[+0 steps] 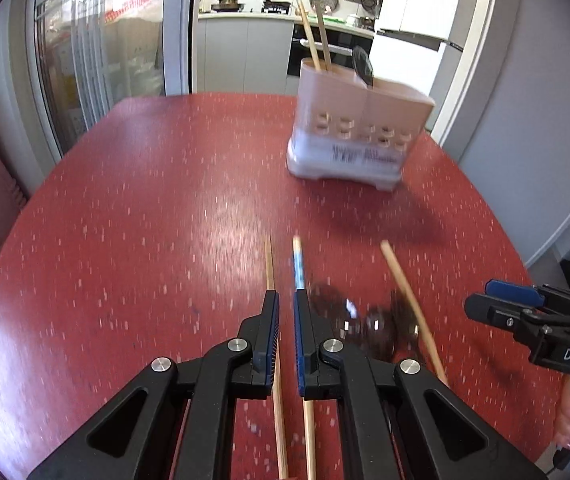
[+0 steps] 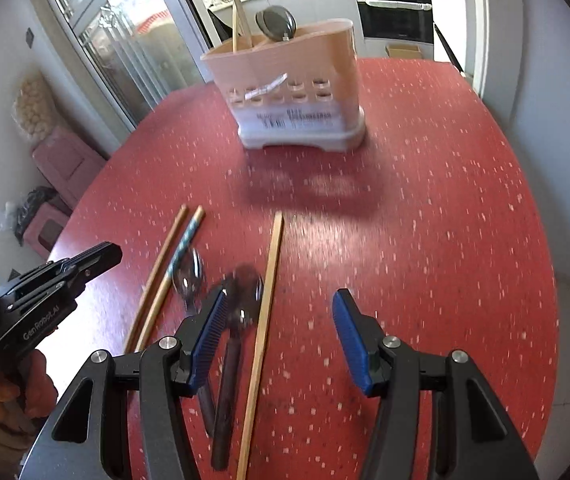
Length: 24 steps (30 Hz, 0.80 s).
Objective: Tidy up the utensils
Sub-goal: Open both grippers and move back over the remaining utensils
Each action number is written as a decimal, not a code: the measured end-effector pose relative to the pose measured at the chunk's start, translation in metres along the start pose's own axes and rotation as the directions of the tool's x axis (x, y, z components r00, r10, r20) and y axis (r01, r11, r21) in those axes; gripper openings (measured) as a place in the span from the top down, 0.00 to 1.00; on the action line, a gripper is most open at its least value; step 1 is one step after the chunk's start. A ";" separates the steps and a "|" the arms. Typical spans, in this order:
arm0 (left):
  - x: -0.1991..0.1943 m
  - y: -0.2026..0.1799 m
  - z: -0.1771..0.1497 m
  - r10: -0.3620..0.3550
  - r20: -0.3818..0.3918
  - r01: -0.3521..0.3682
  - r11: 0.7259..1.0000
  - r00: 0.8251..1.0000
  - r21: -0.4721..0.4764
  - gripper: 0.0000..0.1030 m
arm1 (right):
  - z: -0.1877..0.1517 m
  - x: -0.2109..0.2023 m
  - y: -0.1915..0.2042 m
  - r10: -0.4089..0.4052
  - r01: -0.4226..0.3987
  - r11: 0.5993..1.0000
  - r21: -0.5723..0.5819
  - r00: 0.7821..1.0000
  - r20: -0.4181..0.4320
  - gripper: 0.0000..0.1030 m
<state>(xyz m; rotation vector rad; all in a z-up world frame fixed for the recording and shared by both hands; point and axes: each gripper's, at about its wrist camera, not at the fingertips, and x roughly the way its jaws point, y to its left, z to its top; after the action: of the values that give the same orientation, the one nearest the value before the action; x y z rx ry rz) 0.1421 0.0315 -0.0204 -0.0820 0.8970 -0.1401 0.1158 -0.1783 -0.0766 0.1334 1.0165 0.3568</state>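
A beige utensil holder (image 1: 359,124) (image 2: 293,84) stands on the far side of the red table and holds two chopsticks (image 1: 313,38) and a dark spoon (image 1: 363,66). Three loose chopsticks lie near me: a plain one (image 1: 270,264) (image 2: 161,268), a blue-patterned one (image 1: 297,266) (image 2: 183,246) and a third (image 1: 409,300) (image 2: 267,288) further right. Two dark spoons (image 1: 365,324) (image 2: 241,304) lie between them. My left gripper (image 1: 286,300) hovers over the left pair, jaws nearly together, nothing between them. My right gripper (image 2: 279,300) is open above the spoons and the third chopstick.
The red speckled table (image 1: 145,200) (image 2: 445,200) has a rounded edge. A kitchen counter with an oven (image 2: 395,12) lies behind, glass doors (image 1: 97,52) to the left, a white wall (image 1: 545,100) to the right. The right gripper shows in the left wrist view (image 1: 525,312).
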 end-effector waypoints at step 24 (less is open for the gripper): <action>0.036 0.022 -0.035 0.109 -0.089 -0.109 0.994 0.990 0.006 0.00 | -0.022 0.021 0.015 -0.075 0.077 0.997 0.005 0.990 -0.121 0.43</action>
<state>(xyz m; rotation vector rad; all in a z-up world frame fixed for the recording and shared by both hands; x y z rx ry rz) 0.1391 0.0471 -0.0729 -0.0251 0.9884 -0.0424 0.1036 -0.1578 -0.1003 0.0823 1.1395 0.2931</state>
